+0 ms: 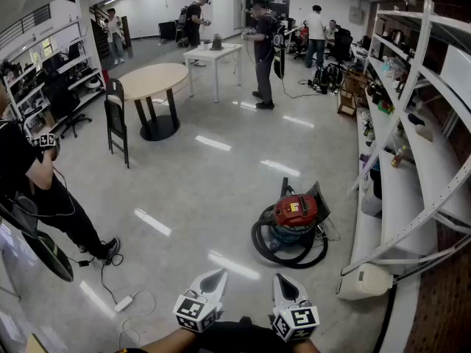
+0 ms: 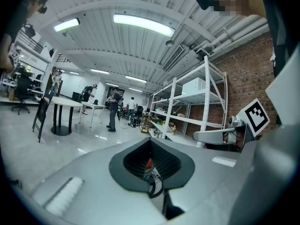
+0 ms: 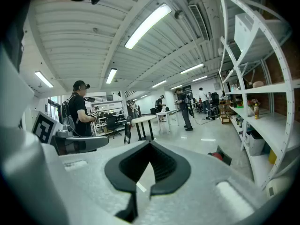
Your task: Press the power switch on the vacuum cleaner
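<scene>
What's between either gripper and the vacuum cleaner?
Nothing visible. Bare floor separates the left gripper and right gripper from the vacuum cleaner. Its black hose coils around its base on the floor; the red top is uncovered.

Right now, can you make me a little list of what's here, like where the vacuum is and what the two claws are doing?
place: big room with a shiny floor
vacuum: red-topped vacuum on the floor, next to the white shelves
hose: black hose looped around the vacuum's base
left claw: shut, holding nothing
right claw: shut, holding nothing
claws and vacuum: apart, neither claw touches it
power switch: too small to make out
farther back: round table and several people standing
</scene>
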`<state>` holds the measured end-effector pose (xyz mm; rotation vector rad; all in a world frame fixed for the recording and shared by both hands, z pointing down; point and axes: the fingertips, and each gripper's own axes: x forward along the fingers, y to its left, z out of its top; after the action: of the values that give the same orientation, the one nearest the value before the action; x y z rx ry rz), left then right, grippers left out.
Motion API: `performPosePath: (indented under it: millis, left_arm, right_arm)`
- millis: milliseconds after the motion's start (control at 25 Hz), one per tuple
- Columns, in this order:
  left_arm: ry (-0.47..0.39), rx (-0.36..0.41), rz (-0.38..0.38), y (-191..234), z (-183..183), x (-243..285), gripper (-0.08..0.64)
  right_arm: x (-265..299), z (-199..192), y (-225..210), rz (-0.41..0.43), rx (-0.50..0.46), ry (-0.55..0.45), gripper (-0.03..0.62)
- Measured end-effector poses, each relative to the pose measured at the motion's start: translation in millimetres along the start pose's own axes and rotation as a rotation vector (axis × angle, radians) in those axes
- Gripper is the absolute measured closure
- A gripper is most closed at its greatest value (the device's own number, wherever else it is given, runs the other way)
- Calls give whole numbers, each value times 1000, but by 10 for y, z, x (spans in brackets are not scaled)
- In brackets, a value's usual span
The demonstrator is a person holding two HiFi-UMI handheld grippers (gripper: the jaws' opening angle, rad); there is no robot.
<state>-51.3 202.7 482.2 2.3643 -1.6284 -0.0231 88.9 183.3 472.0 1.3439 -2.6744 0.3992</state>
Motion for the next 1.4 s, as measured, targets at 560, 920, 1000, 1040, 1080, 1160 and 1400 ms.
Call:
performPosePath:
  millis: [560, 920, 1000, 1040, 1080, 1160, 1400]
  left_arm:
    - [9, -7, 44, 22, 52, 32, 544]
    - [20, 0, 66, -116, 1, 33, 544]
    - [29, 5, 64, -163, -1, 28, 544]
    - [37, 10, 64, -178, 0, 15, 544]
    - [45, 14, 66, -187, -2, -6, 545]
    - [58, 16, 73, -196, -14, -29, 545]
    - [85, 17, 38, -250, -45, 47, 544]
  right_arm:
    - [-81, 162, 13, 27, 42, -32, 601]
    - [-191, 78, -67, 63, 58, -18, 600]
    - [-208, 59, -89, 68, 61, -9, 600]
    - [-212, 51, -98, 69, 65, -6, 600]
    - [-217, 44, -106, 69, 71, -3, 600]
    - [-230, 36, -140, 67, 83, -3, 600]
    - [-294, -21, -238, 16, 108, 20, 600]
